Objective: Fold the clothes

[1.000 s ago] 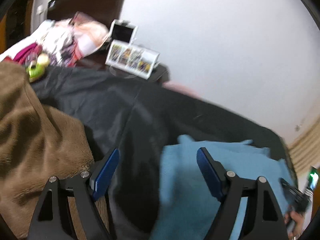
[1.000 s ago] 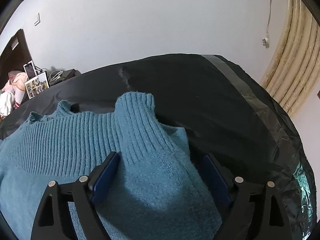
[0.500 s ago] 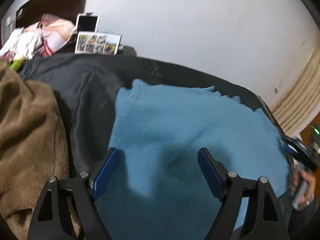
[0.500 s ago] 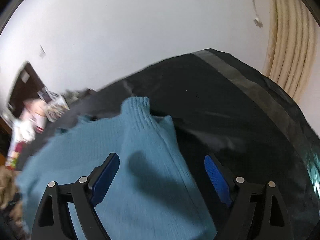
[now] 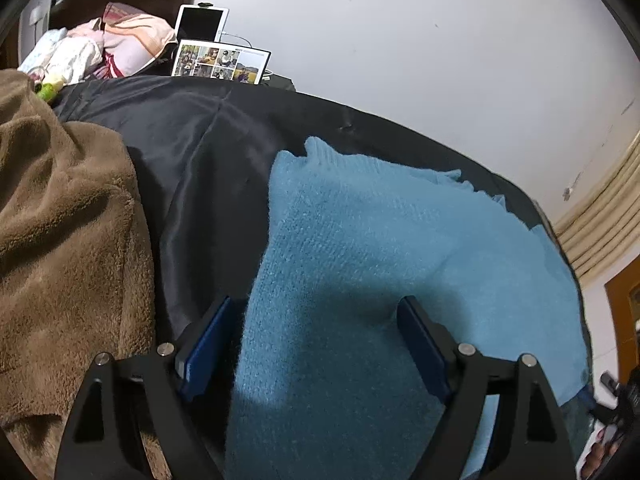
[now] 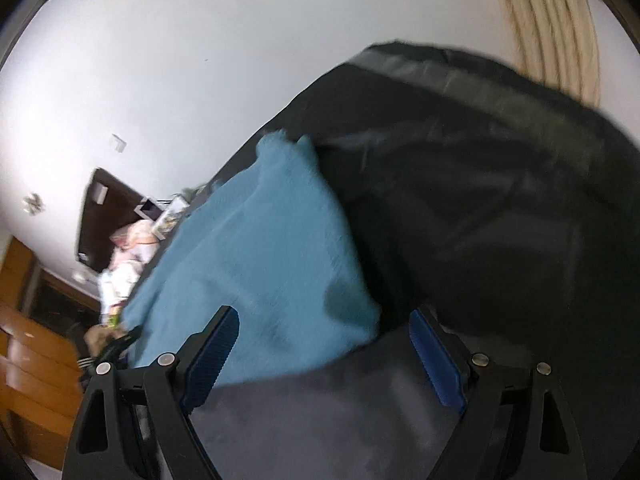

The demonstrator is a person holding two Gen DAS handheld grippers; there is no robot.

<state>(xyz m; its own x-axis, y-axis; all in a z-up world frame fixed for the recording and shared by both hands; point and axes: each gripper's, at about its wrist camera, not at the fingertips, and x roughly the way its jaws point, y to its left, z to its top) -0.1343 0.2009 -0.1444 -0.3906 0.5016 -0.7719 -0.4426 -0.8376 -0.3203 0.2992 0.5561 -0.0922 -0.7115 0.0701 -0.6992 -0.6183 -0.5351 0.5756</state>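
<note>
A blue knit sweater (image 5: 360, 264) lies folded on a black bed cover (image 5: 208, 148). My left gripper (image 5: 316, 340) is open and hovers low over the sweater's near left part, its left edge between the jaws. In the right wrist view the sweater (image 6: 256, 264) lies on the black cover (image 6: 480, 200); the view is tilted and blurred. My right gripper (image 6: 324, 352) is open and empty, over the sweater's near corner and a grey cloth (image 6: 320, 420).
A brown fleece blanket (image 5: 60, 220) lies left of the sweater. A photo frame (image 5: 220, 64), a tablet (image 5: 202, 24) and piled clothes (image 5: 100, 48) stand at the far left. A white wall and beige curtains (image 6: 540, 20) lie behind.
My left gripper has come closer to the sweater's left edge. My right gripper has pulled back off the sleeve and tilted; the sleeve that lay between its jaws now lies flat.
</note>
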